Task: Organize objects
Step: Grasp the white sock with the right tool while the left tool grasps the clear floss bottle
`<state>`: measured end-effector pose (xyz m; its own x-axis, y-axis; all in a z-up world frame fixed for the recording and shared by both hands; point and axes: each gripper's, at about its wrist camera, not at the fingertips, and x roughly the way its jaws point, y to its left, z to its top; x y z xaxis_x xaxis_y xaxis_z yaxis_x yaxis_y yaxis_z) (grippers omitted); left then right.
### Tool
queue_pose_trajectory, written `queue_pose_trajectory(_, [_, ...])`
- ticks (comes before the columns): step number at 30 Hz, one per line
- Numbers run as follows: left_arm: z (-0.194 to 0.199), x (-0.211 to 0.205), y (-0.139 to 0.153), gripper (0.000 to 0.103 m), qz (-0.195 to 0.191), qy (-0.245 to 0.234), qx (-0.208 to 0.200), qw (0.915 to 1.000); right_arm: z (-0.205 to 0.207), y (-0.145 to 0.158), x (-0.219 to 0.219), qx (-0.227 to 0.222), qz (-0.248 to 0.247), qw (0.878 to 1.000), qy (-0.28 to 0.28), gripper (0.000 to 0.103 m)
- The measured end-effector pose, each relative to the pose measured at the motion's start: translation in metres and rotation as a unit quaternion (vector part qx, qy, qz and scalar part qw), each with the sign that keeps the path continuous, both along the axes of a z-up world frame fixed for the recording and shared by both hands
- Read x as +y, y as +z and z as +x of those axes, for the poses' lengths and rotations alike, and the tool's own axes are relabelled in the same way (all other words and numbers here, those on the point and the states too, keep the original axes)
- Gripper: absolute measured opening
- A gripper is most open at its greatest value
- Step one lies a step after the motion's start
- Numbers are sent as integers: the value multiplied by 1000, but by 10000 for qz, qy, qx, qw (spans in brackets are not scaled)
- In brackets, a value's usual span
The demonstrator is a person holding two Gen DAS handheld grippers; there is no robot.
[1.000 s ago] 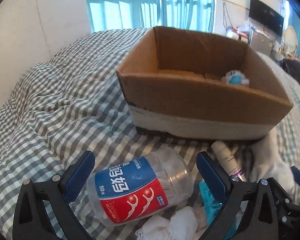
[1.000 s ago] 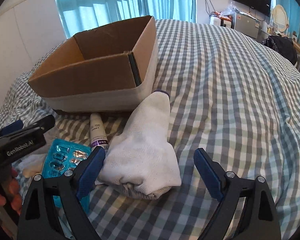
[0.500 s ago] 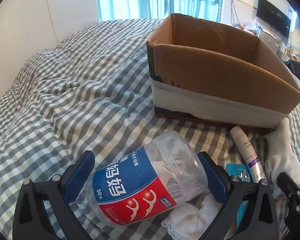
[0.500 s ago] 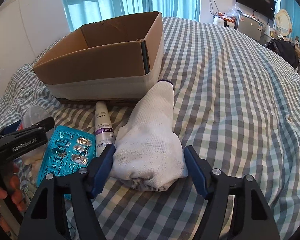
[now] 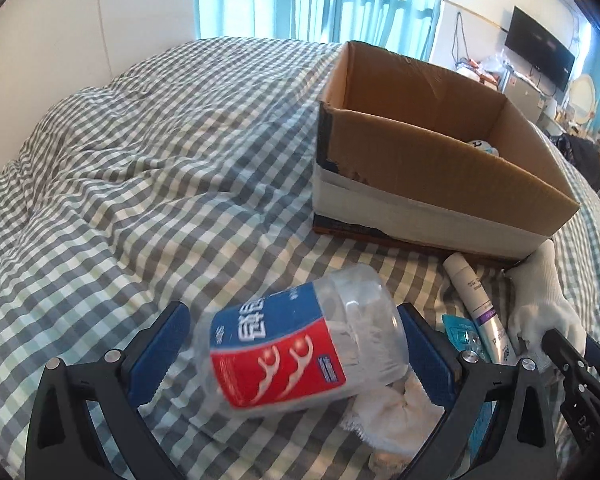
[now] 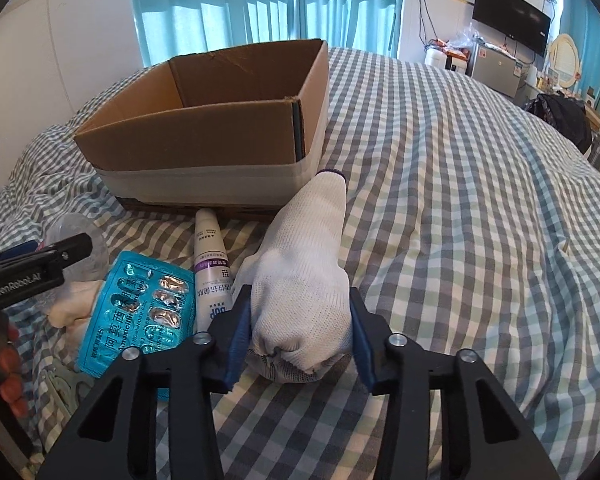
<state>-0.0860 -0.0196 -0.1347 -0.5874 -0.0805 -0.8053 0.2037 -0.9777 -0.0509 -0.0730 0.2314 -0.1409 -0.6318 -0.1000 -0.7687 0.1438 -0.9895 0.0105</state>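
A clear plastic jar [image 5: 300, 340] with a blue and red label lies on its side between the fingers of my left gripper [image 5: 292, 344], which is open around it. My right gripper [image 6: 298, 320] is shut on a rolled white glove [image 6: 304, 272] on the bed. The glove also shows in the left wrist view [image 5: 540, 300]. An open cardboard box [image 5: 440, 168] stands on the bed behind the items and shows in the right wrist view [image 6: 204, 136] too; a small white and blue object [image 5: 482, 145] lies inside it.
A white tube [image 6: 210, 264] and a teal blister pack [image 6: 140, 308] lie between the two grippers on the checked bedspread [image 6: 460, 240]. A crumpled white cloth [image 5: 396, 412] lies under the jar. A wall is left, furniture far right.
My right gripper's jaws have closed in from wide open onto the white glove. My left gripper has moved closer around the jar, which now looks tilted.
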Motion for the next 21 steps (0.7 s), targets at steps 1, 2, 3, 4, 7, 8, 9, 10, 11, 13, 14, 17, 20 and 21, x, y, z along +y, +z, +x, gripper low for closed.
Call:
queue_pose_trajectory(1, [2, -2, 0, 103, 42, 19, -6, 10000, 1, 1, -1, 11, 6, 10000, 9, 43])
queue_pose_trajectory(2, [3, -3, 0, 103, 96, 29, -13, 9999, 2, 3, -1, 28, 21, 10000, 19, 43])
queue_pose_trajectory(3, [3, -4, -2, 103, 145, 30, -40, 9999, 3, 4, -1, 40, 28, 10000, 16, 43])
queue_pose_trajectory(4, [2, -5, -4, 103, 170, 36, -72, 9998, 4, 5, -2, 41, 23, 10000, 15, 43])
queue_pose_trajectory(7, [-2, -7, -15, 103, 292, 70, -258, 9992, 5, 5, 0, 37, -7, 10000, 27, 43])
queue_pose_trajectory(8, [-4, -8, -20, 103, 338, 95, -332, 9988, 4, 5, 1, 26, -30, 10000, 35, 43])
queue_pose_trajectory(9, [-6, -8, -26, 103, 376, 121, -403, 9984, 4, 5, 2, 25, -46, 10000, 34, 43])
queue_pose_trajectory(10, [-7, -9, -30, 103, 413, 130, -448, 9981, 3, 4, 1, 17, -64, 10000, 31, 43])
queue_pose_trajectory(11, [-8, -9, -33, 103, 440, 127, -448, 9979, 3, 3, 2, 4, -89, 10000, 30, 43])
queue_pose_trajectory(13, [-7, -10, -36, 103, 475, 99, -401, 9980, 2, 2, 4, 8, -109, 9999, 38, 43])
queue_pose_trajectory(14, [-7, -9, -35, 103, 463, 79, -375, 9982, 4, 2, 5, 13, -113, 9999, 41, 43])
queue_pose_trajectory(17, [-6, -7, -29, 97, 399, -58, -281, 9988, 4, 2, 4, 24, -119, 9999, 40, 43])
queue_pose_trajectory(20, [-4, -6, -25, 96, 343, -121, -244, 9990, 7, 6, 3, 89, -94, 9999, 40, 42])
queue_pose_trajectory(21, [-3, -7, -23, 96, 351, -128, -232, 9990, 8, 8, 2, 113, -86, 9999, 40, 42])
